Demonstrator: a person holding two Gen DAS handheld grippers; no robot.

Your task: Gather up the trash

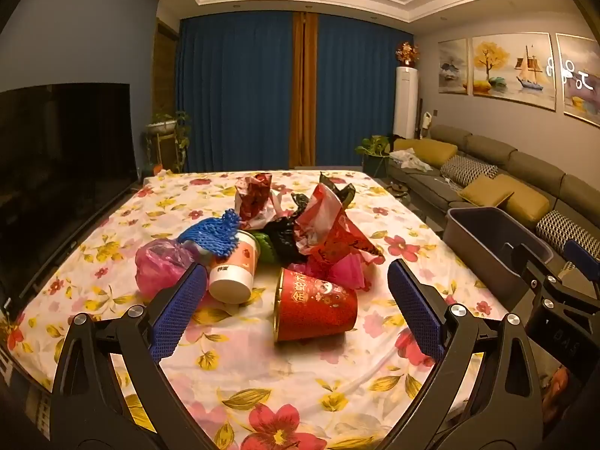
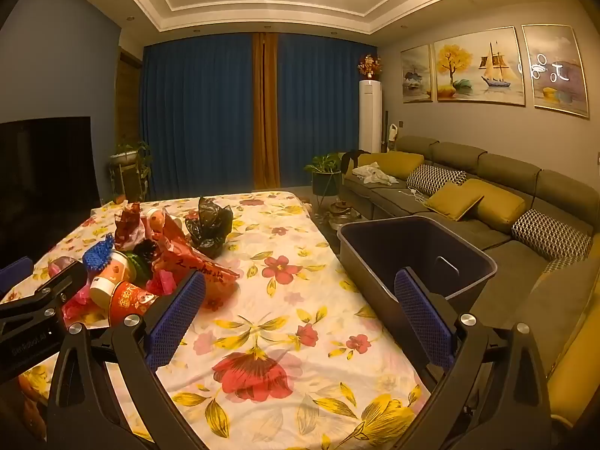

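Trash lies heaped on my floral table (image 1: 300, 393): red paper cup (image 1: 315, 307) on its side nearest my left tongs (image 1: 296, 311), white cup (image 1: 234, 273) beside it. Both left and right tongs (image 2: 300, 322) gape wide, empty. Grey bin (image 2: 416, 258) stands at the table's right edge.

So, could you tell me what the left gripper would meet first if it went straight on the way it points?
Most likely the red paper cup, lying on its side between the left gripper's open fingers; depth is uncertain.
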